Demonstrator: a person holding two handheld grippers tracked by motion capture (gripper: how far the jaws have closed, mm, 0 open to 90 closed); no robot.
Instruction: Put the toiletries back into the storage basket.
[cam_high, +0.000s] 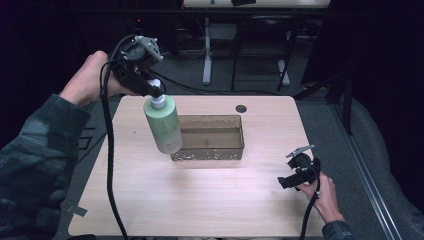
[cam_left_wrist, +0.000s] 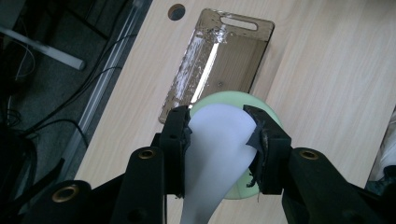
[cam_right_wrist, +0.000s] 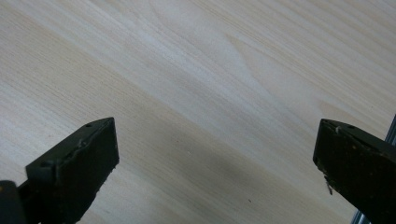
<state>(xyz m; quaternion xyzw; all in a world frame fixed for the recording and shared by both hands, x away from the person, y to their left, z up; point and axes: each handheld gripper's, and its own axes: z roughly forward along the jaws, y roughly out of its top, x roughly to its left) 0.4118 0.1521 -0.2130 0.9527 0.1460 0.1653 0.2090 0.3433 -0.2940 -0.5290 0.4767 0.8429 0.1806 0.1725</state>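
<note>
Nearest me, my right gripper (cam_high: 292, 176) rests low over the near right part of the pale wood-grain tabletop (cam_high: 210, 195), jaws spread wide with nothing but bare wood between them.

Farther out on the left, my left gripper (cam_high: 152, 90) is clamped on the white pump cap (cam_left_wrist: 219, 140) of a tall pale-green plastic bottle (cam_high: 163, 125), which hangs in the air above the left end of the smoky-brown transparent rectangular bin (cam_high: 212, 137).

My worry is that grip. I hold the bottle by its narrow top alone, so the heavy body could swing like a pendulum, twist between the pads or slide out. If I lower it while it hangs off-centre, its base may catch the bin's near left wall and tip or shove the light bin across the smooth top. A cap that pulls loose would drop the whole bottle.

The table has rounded corners and a small round cable hole (cam_high: 241, 108) beyond the bin. Past it the room is dim: grey floor, white desk legs (cam_high: 207, 50), loose cables, dark frames on the right.
</note>
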